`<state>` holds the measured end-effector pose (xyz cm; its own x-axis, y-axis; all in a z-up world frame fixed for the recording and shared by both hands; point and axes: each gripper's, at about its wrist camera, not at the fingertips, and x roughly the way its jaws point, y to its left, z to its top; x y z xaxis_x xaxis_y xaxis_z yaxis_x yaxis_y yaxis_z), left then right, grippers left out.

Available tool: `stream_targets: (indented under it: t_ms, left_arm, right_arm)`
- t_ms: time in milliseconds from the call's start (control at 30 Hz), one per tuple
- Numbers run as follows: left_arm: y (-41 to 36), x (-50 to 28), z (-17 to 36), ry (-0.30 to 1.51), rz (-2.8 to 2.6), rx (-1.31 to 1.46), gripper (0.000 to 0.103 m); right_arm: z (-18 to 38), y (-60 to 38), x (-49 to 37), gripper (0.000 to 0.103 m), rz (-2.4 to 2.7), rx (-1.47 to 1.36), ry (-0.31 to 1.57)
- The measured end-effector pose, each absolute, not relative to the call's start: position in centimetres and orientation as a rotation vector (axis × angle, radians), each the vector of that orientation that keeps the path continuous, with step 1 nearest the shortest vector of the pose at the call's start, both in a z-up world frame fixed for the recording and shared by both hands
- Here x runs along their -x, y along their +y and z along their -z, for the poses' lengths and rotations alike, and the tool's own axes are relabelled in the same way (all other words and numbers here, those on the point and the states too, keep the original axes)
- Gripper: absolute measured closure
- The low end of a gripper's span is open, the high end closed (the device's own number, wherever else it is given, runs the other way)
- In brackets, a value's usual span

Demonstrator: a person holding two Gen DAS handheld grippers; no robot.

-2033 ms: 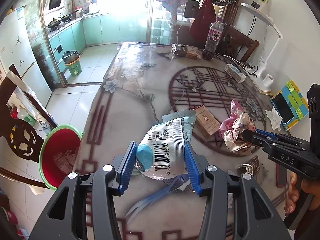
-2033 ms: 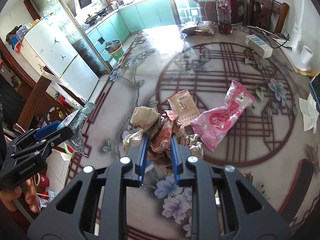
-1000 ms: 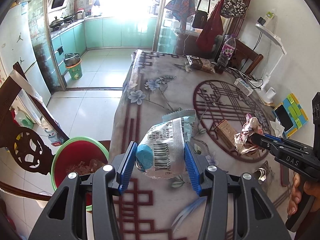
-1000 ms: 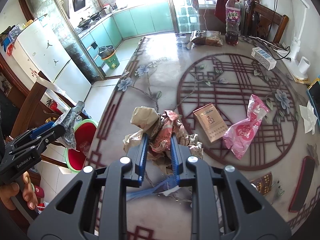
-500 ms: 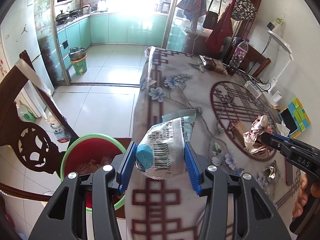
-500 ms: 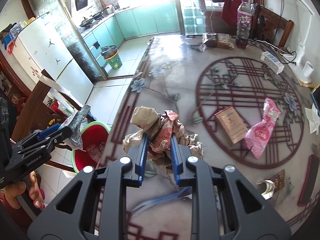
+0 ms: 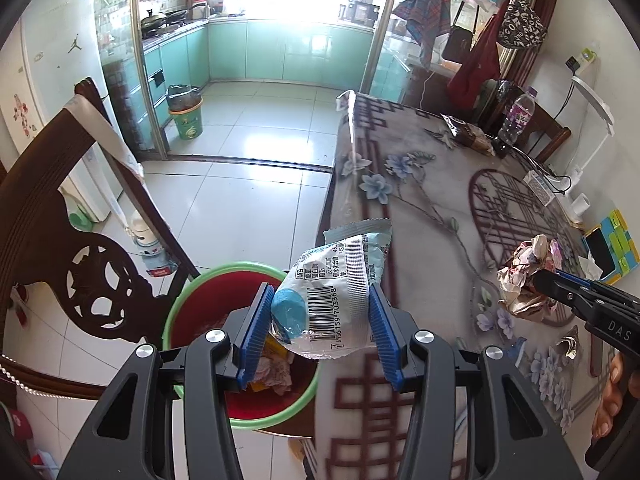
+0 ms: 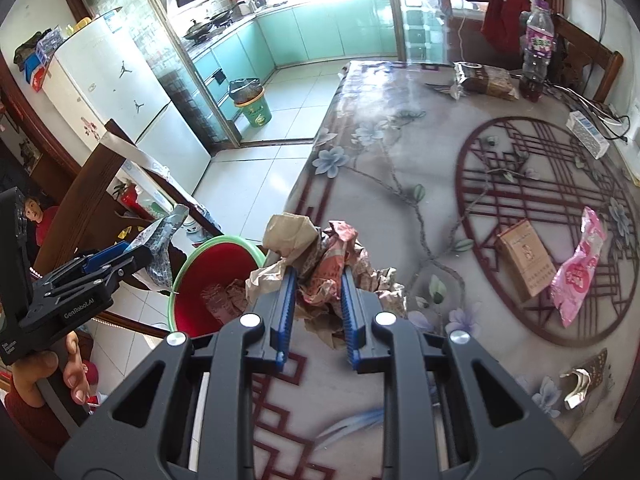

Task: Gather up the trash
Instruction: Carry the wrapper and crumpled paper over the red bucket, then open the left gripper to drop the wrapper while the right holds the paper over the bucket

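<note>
My left gripper [image 7: 316,326] is shut on a silver-and-blue snack wrapper [image 7: 334,300] with a barcode, held above the red bin with a green rim [image 7: 192,300] beside the table's edge. It also shows in the right wrist view [image 8: 116,258]. My right gripper [image 8: 316,312] is shut on a wad of crumpled brown and red paper [image 8: 320,264], held over the table's left edge near the bin [image 8: 218,260]. In the left wrist view the right gripper [image 7: 548,280] holds the wad [image 7: 524,276]. The bin holds some trash.
On the flowered table [image 8: 400,168] lie a brown carton [image 8: 524,260], a pink wrapper [image 8: 580,268], a foil scrap [image 8: 578,384], a white box [image 8: 586,134], a dark snack bag [image 8: 484,80] and a bottle [image 8: 538,52]. A dark wooden chair [image 7: 60,248] stands left of the bin.
Both grippers have moved left, off the middle of the table toward its edge, each still holding its trash. The left gripper with the wrapper now hangs over the red bin.
</note>
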<state>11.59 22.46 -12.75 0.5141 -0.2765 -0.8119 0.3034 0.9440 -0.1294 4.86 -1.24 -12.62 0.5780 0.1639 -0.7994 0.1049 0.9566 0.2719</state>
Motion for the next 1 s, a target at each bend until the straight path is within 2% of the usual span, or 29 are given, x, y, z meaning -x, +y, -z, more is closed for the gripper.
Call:
stream_targets:
  t_ms: [400,1000]
  left_arm:
    - [27.1,-14.0,14.4,1.002,0.311,0.013,0.057]
    - [28.6,-17.4,17.7,1.079,0.327,0.005,0.057]
  right_arm:
    - [12.0,3.9,-7.7,0.081,-0.113,-0.239,0.973]
    - [12.7,8.0,-9.9,0.081,-0.161,-0.207,1.017]
